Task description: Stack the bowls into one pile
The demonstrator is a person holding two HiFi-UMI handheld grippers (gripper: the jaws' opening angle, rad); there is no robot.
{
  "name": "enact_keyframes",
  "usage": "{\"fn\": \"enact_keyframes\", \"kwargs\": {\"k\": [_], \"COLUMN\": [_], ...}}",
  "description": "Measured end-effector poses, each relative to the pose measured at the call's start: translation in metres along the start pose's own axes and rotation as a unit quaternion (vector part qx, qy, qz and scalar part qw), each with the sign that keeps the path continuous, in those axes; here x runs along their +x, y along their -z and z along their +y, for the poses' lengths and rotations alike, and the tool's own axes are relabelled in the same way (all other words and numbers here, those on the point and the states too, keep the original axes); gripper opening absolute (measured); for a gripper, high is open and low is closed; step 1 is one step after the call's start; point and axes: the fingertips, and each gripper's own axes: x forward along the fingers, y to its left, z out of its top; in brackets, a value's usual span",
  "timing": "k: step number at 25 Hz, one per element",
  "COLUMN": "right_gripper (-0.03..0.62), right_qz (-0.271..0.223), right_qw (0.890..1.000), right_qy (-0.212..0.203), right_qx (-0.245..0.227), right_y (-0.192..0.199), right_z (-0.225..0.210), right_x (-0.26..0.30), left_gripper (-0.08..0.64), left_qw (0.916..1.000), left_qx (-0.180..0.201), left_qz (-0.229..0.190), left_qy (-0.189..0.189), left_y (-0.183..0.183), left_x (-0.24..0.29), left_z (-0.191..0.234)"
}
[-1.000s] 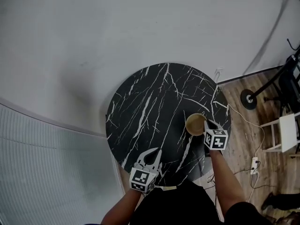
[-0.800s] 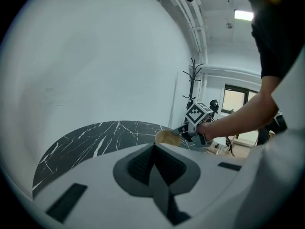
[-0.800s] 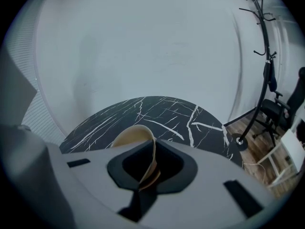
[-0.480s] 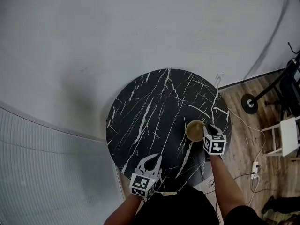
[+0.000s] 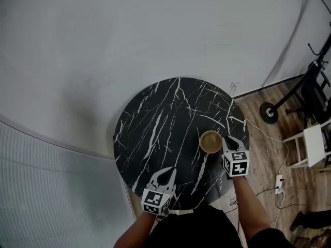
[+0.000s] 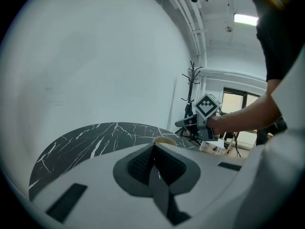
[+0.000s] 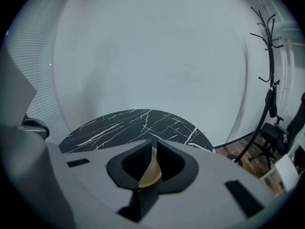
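Tan bowl on the right side of the round black table.
Right gripper hovers just beside and above it, fingers just closing to a narrow gap, nothing between them. Left gripper is at the near edge, fingers together, empty.

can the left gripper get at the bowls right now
Probably yes: only bare table lies between the left gripper and the bowls. The right gripper hangs just above and beside them; its jaws have just been closing with nothing between, so it might crowd that side.
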Motion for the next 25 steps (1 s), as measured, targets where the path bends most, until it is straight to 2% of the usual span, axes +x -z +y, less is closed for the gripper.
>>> {"fn": "enact_keyframes", "kwargs": {"k": [4,9,16,25], "right_gripper": [0.02,0.011,0.011,0.009], "right_qz": [-0.035,-0.083,-0.138,-0.168], "right_qw": [0.999,0.996,0.99,0.986], "right_qy": [-0.015,-0.036,-0.027,-0.005], "right_qx": [-0.005,0.006,-0.002,0.005], "right_y": [-0.011,-0.02,-0.029,-0.017], "right_z": [0.016,0.045,0.077,0.101], "right_x": [-0.031,-0.082,-0.144,-0.195], "left_gripper": [0.012,0.012,0.012,0.012], "left_qw": [0.9998,0.9972,0.9948,0.9922], "left_qx": [-0.001,-0.045,-0.028,-0.012], "left_qz": [-0.005,-0.044,-0.076,-0.086], "left_qy": [0.017,0.041,0.062,0.09], "left_y": [-0.006,-0.033,-0.06,-0.059], "left_x": [-0.001,-0.005,-0.018,-0.056], "left_z": [-0.01,-0.017,-0.026,-0.042]}}
